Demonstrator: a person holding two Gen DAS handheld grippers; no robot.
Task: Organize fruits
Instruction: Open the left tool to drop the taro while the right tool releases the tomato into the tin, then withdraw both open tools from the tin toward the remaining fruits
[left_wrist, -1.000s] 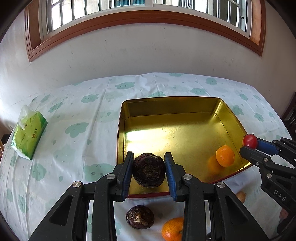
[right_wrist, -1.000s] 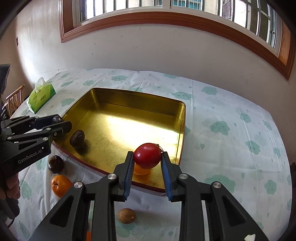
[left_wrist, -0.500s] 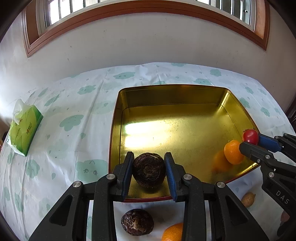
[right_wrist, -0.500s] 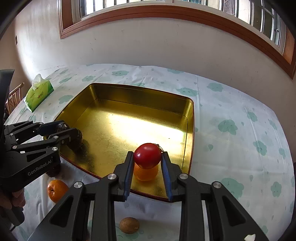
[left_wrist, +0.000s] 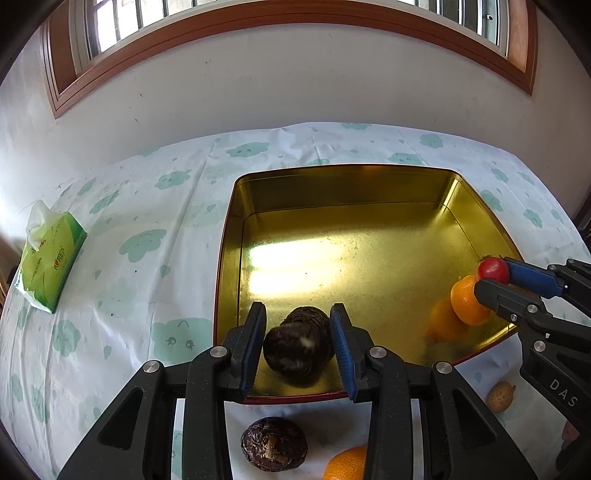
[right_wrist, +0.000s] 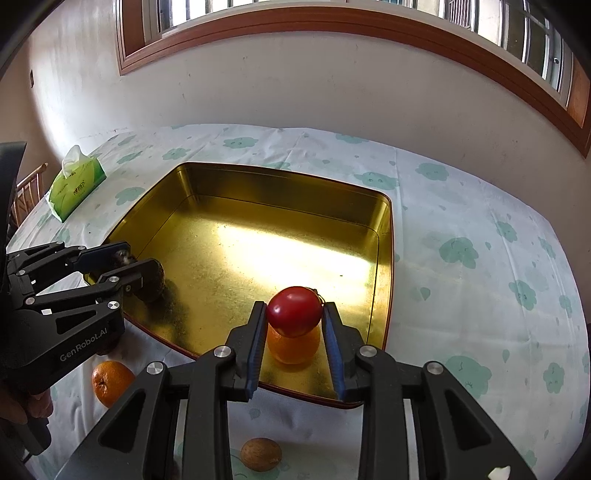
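Observation:
A gold tin tray (left_wrist: 343, 184) (right_wrist: 280, 184) lies on the cloud-print tablecloth. My left gripper (left_wrist: 298, 345) has opened; a dark wrinkled fruit (left_wrist: 297, 345) sits between its jaws, apart from the pads, at the tray's near edge, blurred. It also shows in the right wrist view (right_wrist: 155, 278). My right gripper (right_wrist: 294, 319) is shut on a red tomato (right_wrist: 294, 310) (left_wrist: 493, 269) above an orange (right_wrist: 293, 349) (left_wrist: 467, 301) that lies in the tray's corner.
On the cloth in front of the tray lie a second dark fruit (left_wrist: 274, 448), an orange (left_wrist: 345, 463) (right_wrist: 110, 382) and a small brown fruit (left_wrist: 498, 397) (right_wrist: 260, 459). A green tissue pack (left_wrist: 50, 258) (right_wrist: 75, 186) lies at the left.
My left gripper has opened and let go of the dark fruit, which has rolled or dropped a little in the tray. Both grippers moved forward over the tray; the right still holds the tomato.

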